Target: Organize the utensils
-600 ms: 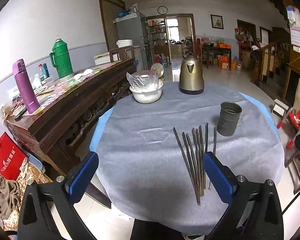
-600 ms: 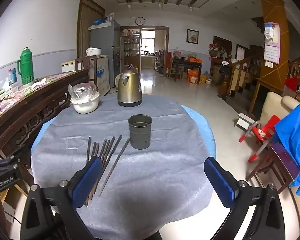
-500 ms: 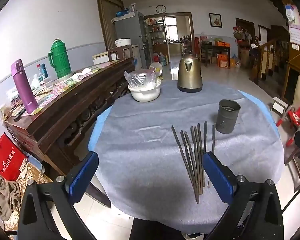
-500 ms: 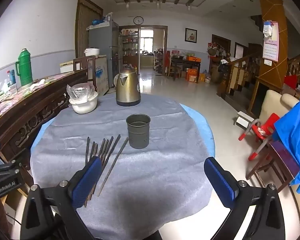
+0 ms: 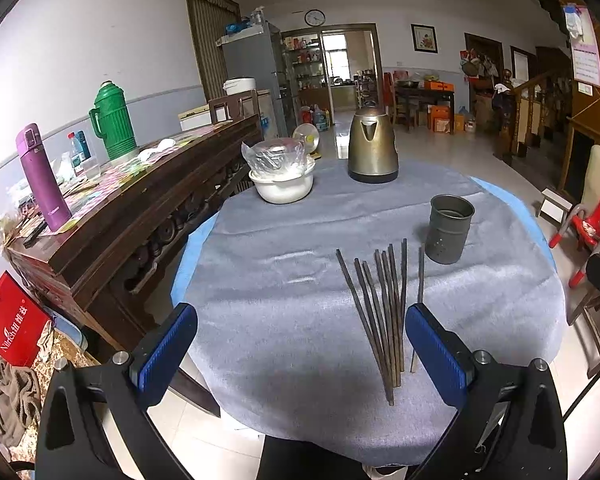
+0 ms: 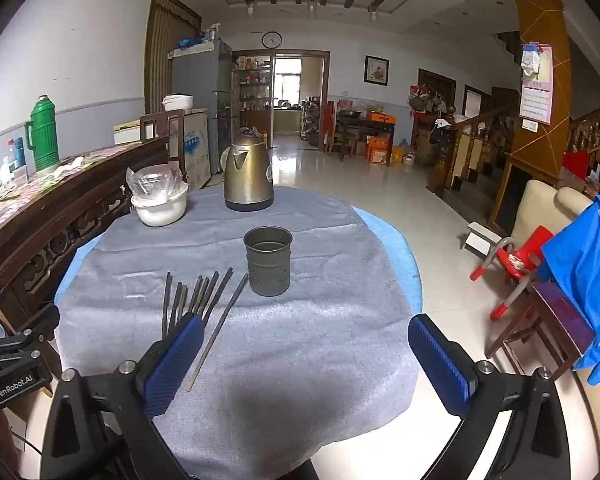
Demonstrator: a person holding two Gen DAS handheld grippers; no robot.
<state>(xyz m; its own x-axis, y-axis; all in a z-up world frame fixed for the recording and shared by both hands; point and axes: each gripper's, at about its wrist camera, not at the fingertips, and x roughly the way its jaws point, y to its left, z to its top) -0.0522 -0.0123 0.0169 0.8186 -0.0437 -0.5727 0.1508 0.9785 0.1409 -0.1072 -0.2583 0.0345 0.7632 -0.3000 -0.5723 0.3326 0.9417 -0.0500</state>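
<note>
Several dark chopsticks (image 5: 384, 312) lie fanned on the grey cloth of a round table (image 5: 284, 280). A dark metal utensil cup (image 5: 449, 228) stands upright just beyond their far ends, to the right. My left gripper (image 5: 300, 344) is open and empty at the table's near edge, its right finger beside the chopsticks' near ends. In the right wrist view the chopsticks (image 6: 204, 300) lie left of the cup (image 6: 268, 260). My right gripper (image 6: 308, 352) is open and empty, its left finger over the chopsticks' near ends.
A brass kettle (image 5: 373, 148) and a white bowl with a plastic bag (image 5: 282, 176) stand at the table's far side. A dark wooden sideboard (image 5: 132, 200) with a purple flask and green thermos runs along the left. Red chairs (image 6: 516, 264) stand at the right.
Both grippers have shifted slightly toward the table and a little higher. The chopsticks and cup have not moved.
</note>
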